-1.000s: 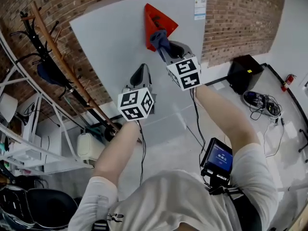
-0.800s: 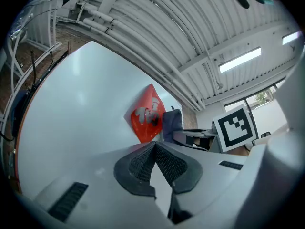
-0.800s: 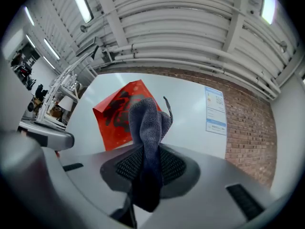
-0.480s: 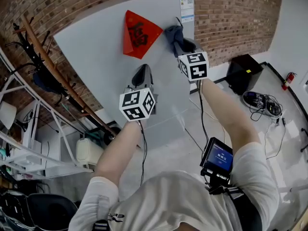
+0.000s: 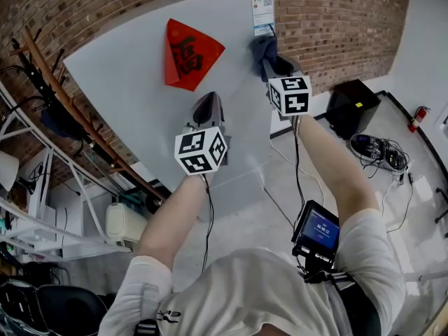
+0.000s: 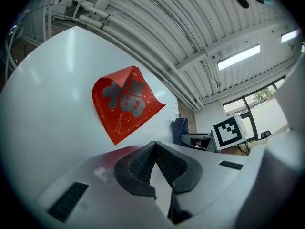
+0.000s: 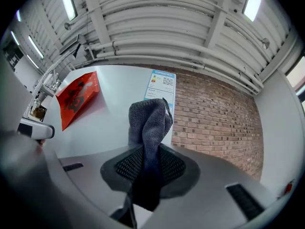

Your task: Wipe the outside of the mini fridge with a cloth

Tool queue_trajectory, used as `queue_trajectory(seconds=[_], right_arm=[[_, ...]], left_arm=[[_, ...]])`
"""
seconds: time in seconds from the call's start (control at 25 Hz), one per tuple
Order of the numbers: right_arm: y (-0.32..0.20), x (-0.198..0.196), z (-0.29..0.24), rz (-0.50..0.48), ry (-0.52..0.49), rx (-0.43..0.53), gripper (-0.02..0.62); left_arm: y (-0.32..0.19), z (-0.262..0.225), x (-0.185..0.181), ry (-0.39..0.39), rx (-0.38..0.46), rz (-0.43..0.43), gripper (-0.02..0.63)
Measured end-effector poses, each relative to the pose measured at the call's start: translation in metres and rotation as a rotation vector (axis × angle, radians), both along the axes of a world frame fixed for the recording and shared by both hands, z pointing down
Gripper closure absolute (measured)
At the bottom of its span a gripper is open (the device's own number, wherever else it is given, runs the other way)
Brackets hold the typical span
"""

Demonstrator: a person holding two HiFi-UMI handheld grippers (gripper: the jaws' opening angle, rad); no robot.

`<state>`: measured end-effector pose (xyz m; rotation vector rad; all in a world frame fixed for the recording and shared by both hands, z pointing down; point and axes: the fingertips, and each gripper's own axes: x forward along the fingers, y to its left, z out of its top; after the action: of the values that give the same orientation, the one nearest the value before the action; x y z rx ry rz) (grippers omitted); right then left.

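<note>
Only one container in sight: a white, smooth-faced mini fridge (image 5: 140, 82), door shut, inside hidden. On its front, toward the left, a red diamond-shaped paper with a dark character (image 5: 185, 54), one corner curled away from the surface. At the far right corner, a blue-and-white printed label (image 5: 262, 9).

Clamped in the right gripper (image 5: 271, 60): a dark grey-blue terry cloth (image 5: 262, 46), pinched between the closed jaws. Bunched and standing out past the tips, with a darker tail hanging back between the pads. Cloth held at the fridge's far right edge, just below the label and right of the red paper. Apparently pressed on the white face, though actual contact hard to confirm from any view.

Left gripper (image 5: 208, 105) nearer and further left, jaws brought together tip to tip with nothing between them. Aimed at the fridge front just below the red paper, apart from the cloth.

Behind the fridge, a red-brown brick wall (image 5: 343, 26). On the floor to the right, a black box (image 5: 355, 103). Near the person's waist, a small dark device with a lit blue screen (image 5: 316, 231).
</note>
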<state>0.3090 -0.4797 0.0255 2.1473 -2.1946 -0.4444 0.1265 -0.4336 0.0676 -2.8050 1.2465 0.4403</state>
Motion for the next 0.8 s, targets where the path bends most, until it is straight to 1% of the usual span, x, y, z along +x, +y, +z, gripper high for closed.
queue_trajectory(seconds=[0.2,0.32,0.44,0.56,0.68,0.8], right_arm=[[0.002,-0.001,-0.002,-0.002,0.017,0.011,0.509],[0.008,-0.021,0.007,-0.029,0.028,0.001,0.509],[0.017,-0.060,0.026,-0.080,0.061,-0.022,0.509],[0.025,-0.109,0.042,-0.154,0.093,-0.036,0.509],[0.033,-0.163,0.056,-0.244,0.131,-0.042,0.509],[0.041,-0.219,0.067,-0.330,0.159,-0.045,0.509]], left_arm=[[-0.001,0.005,0.003,0.009,-0.002,-0.004,0.603],[-0.001,0.011,-0.007,0.009,-0.008,-0.012,0.601],[0.001,0.016,-0.023,0.013,-0.021,-0.018,0.601],[0.005,0.020,-0.042,0.007,-0.031,-0.028,0.603],[0.006,0.027,-0.068,-0.004,-0.047,-0.055,0.603],[0.007,0.038,-0.102,-0.013,-0.065,-0.097,0.603]])
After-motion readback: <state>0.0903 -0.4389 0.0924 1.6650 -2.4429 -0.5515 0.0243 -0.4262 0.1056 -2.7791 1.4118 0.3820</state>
